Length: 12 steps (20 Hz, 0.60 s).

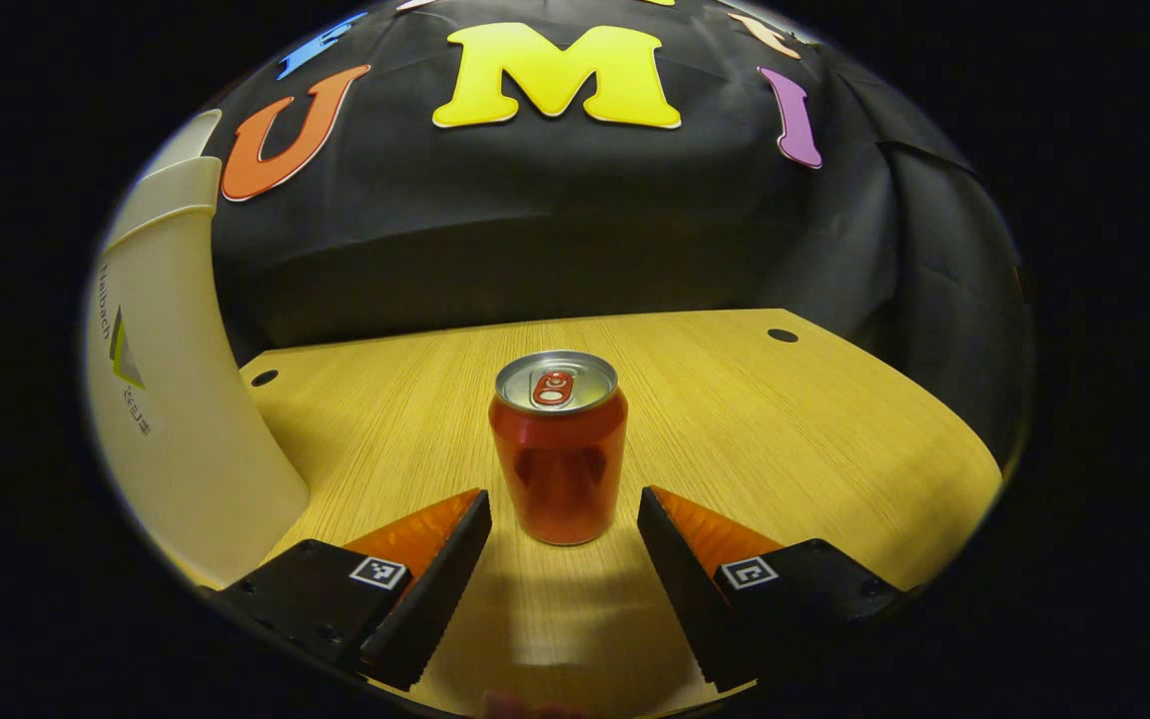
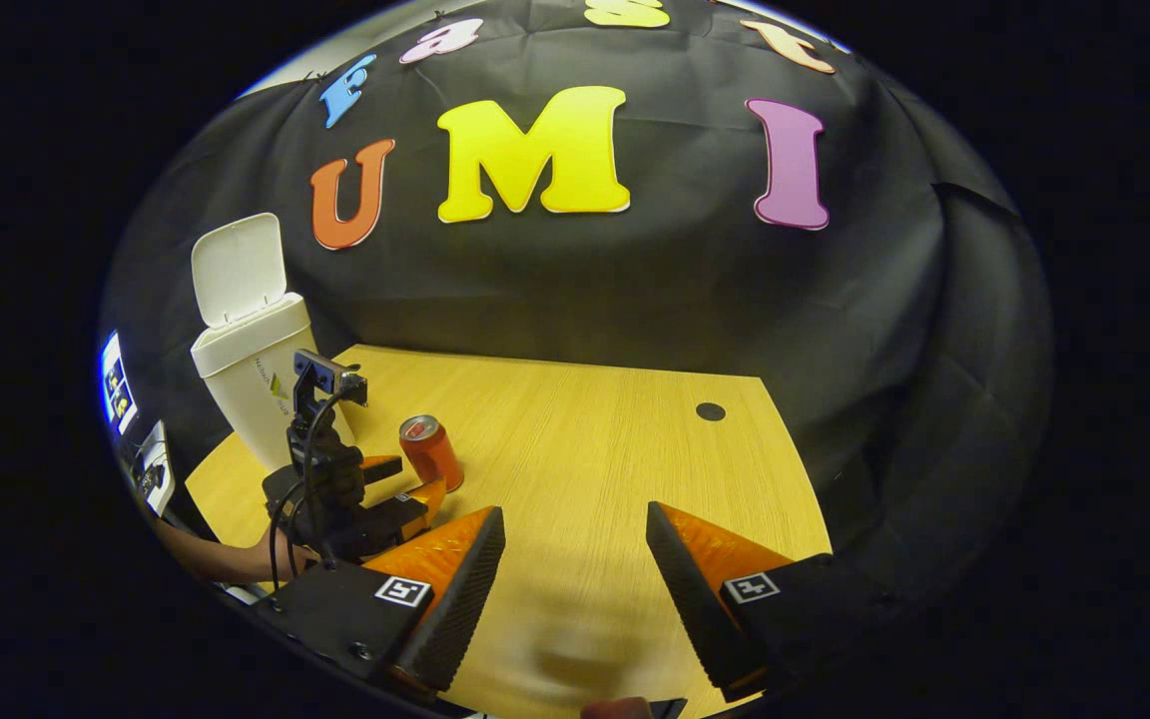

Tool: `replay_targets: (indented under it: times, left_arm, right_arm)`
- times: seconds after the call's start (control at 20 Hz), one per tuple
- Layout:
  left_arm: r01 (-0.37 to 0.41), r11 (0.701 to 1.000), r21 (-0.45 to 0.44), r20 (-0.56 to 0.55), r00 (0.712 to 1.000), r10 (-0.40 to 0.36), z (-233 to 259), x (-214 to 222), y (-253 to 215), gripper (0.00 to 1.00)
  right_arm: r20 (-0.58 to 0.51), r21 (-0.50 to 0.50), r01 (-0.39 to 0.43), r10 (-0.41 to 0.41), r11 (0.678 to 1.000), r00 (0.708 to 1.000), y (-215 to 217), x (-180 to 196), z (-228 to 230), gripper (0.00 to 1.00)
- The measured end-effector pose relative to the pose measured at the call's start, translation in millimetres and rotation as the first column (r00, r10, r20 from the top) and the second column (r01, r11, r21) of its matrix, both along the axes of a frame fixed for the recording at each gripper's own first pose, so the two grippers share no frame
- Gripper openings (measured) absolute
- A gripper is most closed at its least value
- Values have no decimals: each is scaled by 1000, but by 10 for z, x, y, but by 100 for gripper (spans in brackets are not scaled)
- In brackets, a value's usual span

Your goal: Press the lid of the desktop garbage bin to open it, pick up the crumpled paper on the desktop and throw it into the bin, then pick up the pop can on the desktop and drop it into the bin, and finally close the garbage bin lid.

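Standing upright on the wooden counter [image 1: 785, 429], the pop can [image 1: 559, 449] sits just ahead of the left gripper [image 1: 563, 514], centred on the gap between its two fingers. Those fingers are spread wide, one to each side of the can's base, and neither touches it. The can is red with a silver top, and its pull tab faces up.

At the left edge of the left gripper view, the pale wall of the garbage bin [image 1: 171, 399] rises close beside the gripper, resting on the counter. From the right gripper view the bin [image 2: 254, 379] stands at the far left corner of the counter [image 2: 585, 449], and its lid [image 2: 237, 268] is swung up and back, leaving the top open. The can [image 2: 430, 451] is near the bin, to its right, with the left gripper [image 2: 405, 482] reaching towards it, its fingertips at either side of the can. A forearm [image 2: 226, 559] comes in behind that gripper from the left.

The right gripper [image 2: 575, 544] hangs over bare counter, well apart from the can and the bin. Its fingers are spread apart and hold nothing. A small dark round hole [image 2: 710, 410] marks the counter near its far right edge.
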State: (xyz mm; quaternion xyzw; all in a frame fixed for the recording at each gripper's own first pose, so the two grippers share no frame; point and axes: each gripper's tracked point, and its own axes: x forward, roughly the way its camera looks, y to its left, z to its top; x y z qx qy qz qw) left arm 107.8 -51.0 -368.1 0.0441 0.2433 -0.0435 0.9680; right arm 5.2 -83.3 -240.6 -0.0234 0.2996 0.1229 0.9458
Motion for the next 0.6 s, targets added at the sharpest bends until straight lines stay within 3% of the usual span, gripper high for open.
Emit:
replay_targets:
  times: [0.25, 0.6]
  left_arm:
    - [31, 999, 11, 3, 1000, -31, -86, 166, -10, 98]
    - [15, 1000, -10, -13, 1000, -15, -123, 376, 54, 97]
  right_arm:
    - [-25, 3, -21, 21, 1000, 999, 119, 89, -88, 89]
    - [-44, 10, -21, 22, 1000, 999, 190, 187, -122, 91]
